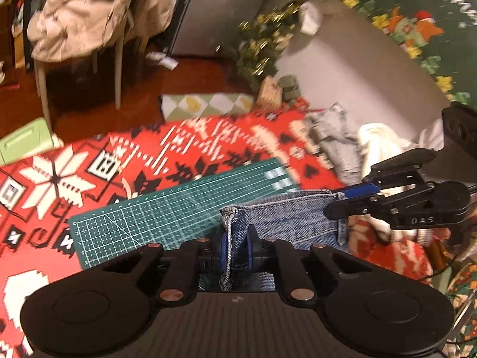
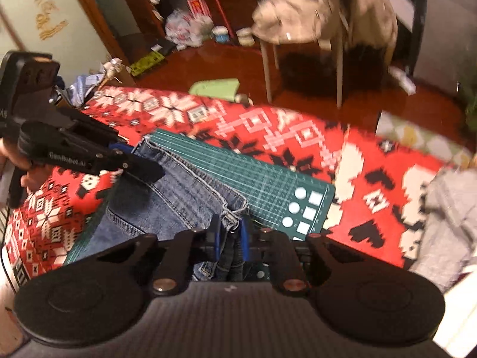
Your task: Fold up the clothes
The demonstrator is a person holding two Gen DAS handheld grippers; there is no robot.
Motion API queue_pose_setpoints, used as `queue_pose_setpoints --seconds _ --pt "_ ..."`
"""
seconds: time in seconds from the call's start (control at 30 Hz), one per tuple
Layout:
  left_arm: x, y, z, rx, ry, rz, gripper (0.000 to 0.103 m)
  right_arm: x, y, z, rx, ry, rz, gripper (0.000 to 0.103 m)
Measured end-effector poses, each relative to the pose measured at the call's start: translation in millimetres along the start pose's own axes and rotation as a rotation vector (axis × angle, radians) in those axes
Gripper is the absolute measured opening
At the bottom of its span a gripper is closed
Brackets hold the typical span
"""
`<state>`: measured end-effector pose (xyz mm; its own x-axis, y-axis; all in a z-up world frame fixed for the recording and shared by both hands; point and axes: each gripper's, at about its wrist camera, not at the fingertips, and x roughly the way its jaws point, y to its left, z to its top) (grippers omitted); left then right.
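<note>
Left gripper [image 1: 237, 249] tilted down over the table, blue pads [image 1: 224, 250] pinched tight on a hem corner of the jeans [image 1: 286, 217], frayed edge poking up between them. Right gripper [image 2: 231, 237] likewise angled down and clamped on the jeans [image 2: 184, 191], gripping a bunched hem fold with denim hanging between its 2 blue pads [image 2: 245, 238]. From the left wrist view, right gripper [image 1: 351, 195] reaching in from the right side, nose down at the far denim corner; from the right wrist view, left gripper [image 2: 140, 164] coming in from the left, a bit of the hand [image 2: 15, 156] behind it showing. Denim stretched between the 2 grips, held just above the green cutting mat [image 1: 167, 214], which lies on the red patterned cloth [image 1: 208, 143]. Faded blue, stitched seams running lengthwise, a pocket seam visible toward the left in the right wrist view. Pale heap of other clothes [image 1: 342, 140] off at the cloth's far right edge. Background blurred.
</note>
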<state>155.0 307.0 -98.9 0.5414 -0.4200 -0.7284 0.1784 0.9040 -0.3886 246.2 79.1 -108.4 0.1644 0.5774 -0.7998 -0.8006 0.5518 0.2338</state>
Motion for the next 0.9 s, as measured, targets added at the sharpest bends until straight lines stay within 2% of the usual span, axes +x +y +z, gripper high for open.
queue_pose_setpoints --seconds 0.13,0.33,0.4,0.53,0.57,0.6,0.67,0.77,0.83,0.9 --pt "-48.9 -35.2 -21.9 0.075 -0.038 -0.021 0.012 -55.8 38.8 -19.0 -0.085 -0.088 -0.005 0.014" --pt "-100.8 -87.0 -82.8 0.195 -0.028 -0.037 0.013 -118.2 108.9 -84.1 -0.265 -0.156 -0.018 0.014" --pt "-105.3 -97.0 -108.7 0.21 -0.006 -0.033 0.017 -129.4 131.2 -112.0 -0.331 -0.167 -0.037 0.015" --pt "-107.1 -111.4 -158.4 0.224 0.037 -0.025 0.025 -130.6 167.7 -168.2 -0.431 -0.112 -0.039 0.018" --pt "-106.7 -109.1 -163.6 0.207 0.038 -0.024 0.031 -127.2 173.9 -179.7 -0.443 -0.094 -0.041 0.018" --pt "-106.5 -105.8 -167.3 0.186 0.038 -0.024 0.038 -123.7 180.1 -191.2 -0.455 -0.075 -0.042 0.023" --pt "-106.1 -99.3 -174.6 0.144 0.038 -0.023 0.043 -115.3 188.9 -213.2 -0.47 -0.033 -0.044 0.024" --pt "-105.6 -89.4 -185.7 0.082 0.038 -0.023 0.043 -104.6 194.3 -237.7 -0.469 0.025 -0.041 0.028" --pt "-105.3 -82.8 -193.0 0.04 0.037 -0.022 0.043 -102.4 190.1 -244.6 -0.446 0.05 -0.026 0.035" --pt "-104.9 -76.2 -200.4 -0.001 0.037 -0.022 0.044 -106.9 186.8 -246.8 -0.425 0.054 -0.015 0.038"
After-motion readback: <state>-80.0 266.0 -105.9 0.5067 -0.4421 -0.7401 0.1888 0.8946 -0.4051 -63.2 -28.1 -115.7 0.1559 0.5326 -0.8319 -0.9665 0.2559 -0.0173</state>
